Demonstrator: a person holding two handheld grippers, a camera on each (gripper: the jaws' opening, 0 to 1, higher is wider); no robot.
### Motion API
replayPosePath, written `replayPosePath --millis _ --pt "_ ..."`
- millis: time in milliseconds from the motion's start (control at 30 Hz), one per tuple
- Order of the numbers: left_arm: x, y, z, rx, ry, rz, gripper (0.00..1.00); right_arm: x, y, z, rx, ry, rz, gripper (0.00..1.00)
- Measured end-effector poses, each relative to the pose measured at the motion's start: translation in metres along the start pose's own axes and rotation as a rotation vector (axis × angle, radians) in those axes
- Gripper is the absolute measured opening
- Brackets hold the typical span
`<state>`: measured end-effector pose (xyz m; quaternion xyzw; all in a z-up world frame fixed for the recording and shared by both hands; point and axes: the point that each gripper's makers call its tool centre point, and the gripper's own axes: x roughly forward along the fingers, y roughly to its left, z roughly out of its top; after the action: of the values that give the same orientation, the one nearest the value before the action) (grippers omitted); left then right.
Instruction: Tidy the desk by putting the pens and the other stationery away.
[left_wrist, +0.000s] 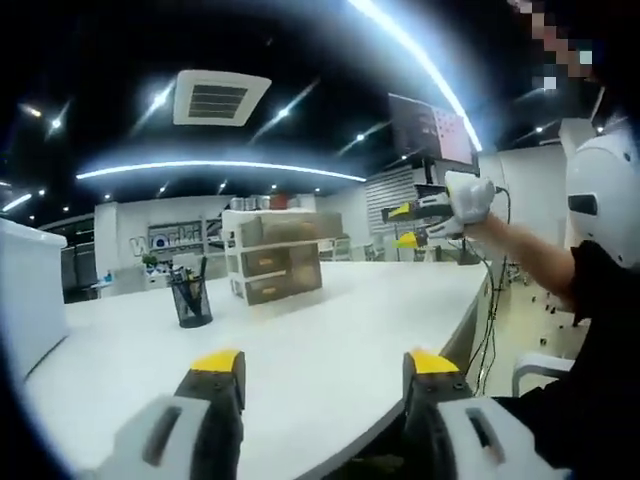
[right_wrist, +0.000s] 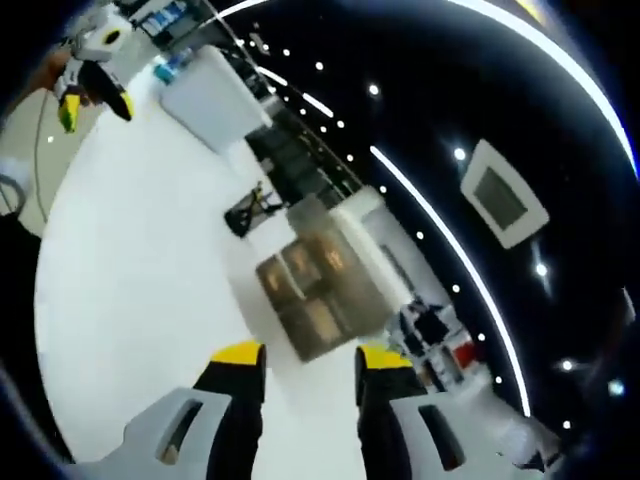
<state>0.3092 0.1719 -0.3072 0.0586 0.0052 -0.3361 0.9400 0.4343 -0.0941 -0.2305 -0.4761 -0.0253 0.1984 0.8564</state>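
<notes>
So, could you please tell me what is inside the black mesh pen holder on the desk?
A few dark pens stick up out of the pen holder, leaning at angles. The mesh wall hides their lower parts and anything else inside.

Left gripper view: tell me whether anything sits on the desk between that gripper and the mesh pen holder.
Nothing visible does. The left gripper is open over bare white desk, and the mesh pen holder stands farther back, left of the drawer unit, with open desk between.
</notes>
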Motion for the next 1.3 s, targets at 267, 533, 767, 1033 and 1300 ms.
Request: replayPosePath --millis 267,533,767,1033,1300 --pt "-0.005 0.008 -0.002 -0.001 0.006 0.018 0.63 0.037 -0.006 0.013 -0.093 0.003 -0.005 0.3" --pt "-0.011 0.007 -0.009 -0.002 0.029 0.018 0.63 0.068 -0.018 0.03 -0.161 -0.006 -0.023 0.25" --pt "-0.013 0.005 -0.009 0.006 0.036 0.01 0.63 0.098 -0.02 0.03 -0.2 0.013 -0.005 0.2" --pt "-0.017 0.005 -0.006 0.014 0.035 0.017 0.63 0.121 -0.022 0.021 -0.251 0.051 -0.009 0.18" --pt "-0.019 0.003 -0.004 0.022 0.038 0.017 0.63 0.134 -0.026 0.024 -0.288 0.052 -0.025 0.15"
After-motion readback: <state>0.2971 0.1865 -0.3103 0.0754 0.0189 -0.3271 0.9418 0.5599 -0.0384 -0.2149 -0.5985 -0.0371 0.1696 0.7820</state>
